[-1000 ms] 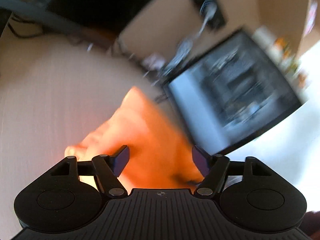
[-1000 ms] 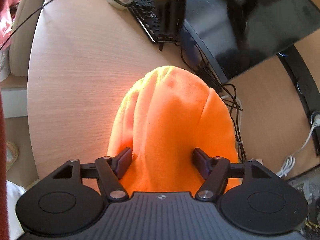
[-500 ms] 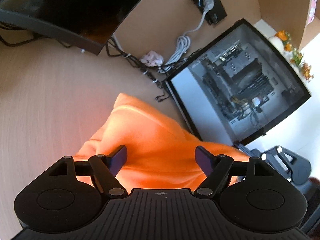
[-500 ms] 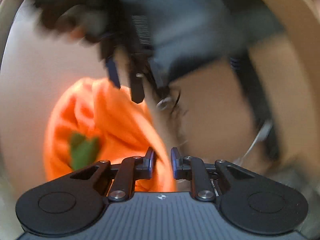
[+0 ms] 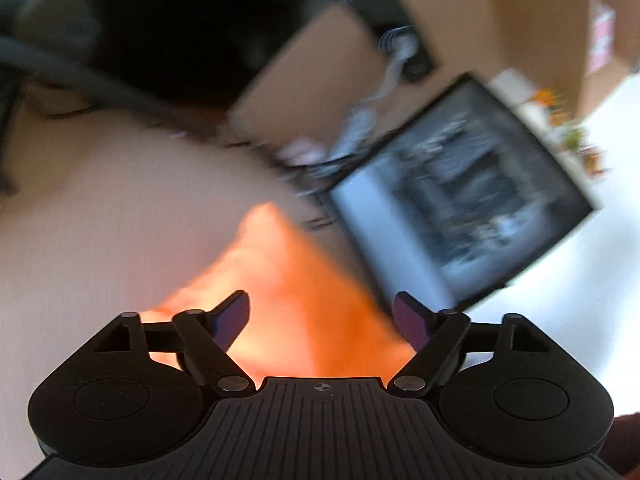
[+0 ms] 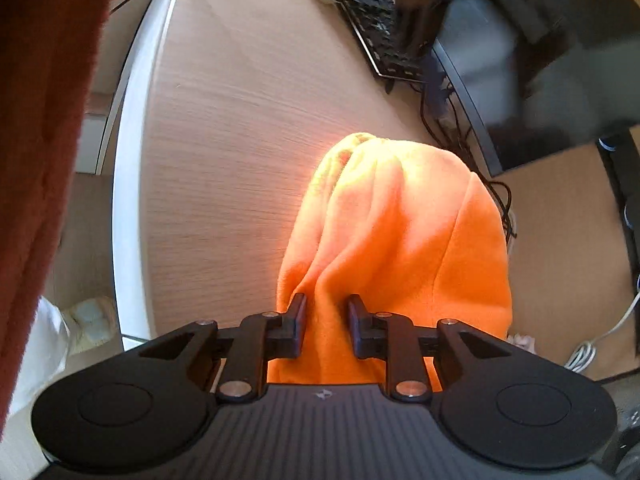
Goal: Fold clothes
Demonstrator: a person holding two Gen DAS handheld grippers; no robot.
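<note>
Now the bright orange fleece garment [image 6: 400, 232] lies bunched on the pale wood-grain table [image 6: 240, 120] – the right claw [image 6: 326, 314] pinches a fold at its near edge, while the left claw [image 5: 322, 314] hangs spread wide above it, gripping nothing – that view is blurred.

Sunlit wooden desk [image 6: 240, 128] (monitor [image 6: 540, 80] behind).

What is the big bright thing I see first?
It is the orange fleece garment, bunched on the wooden desk, with a fold of it between the right gripper fingers. Beside it, the left view shows a blurry glass-sided computer case.
</note>
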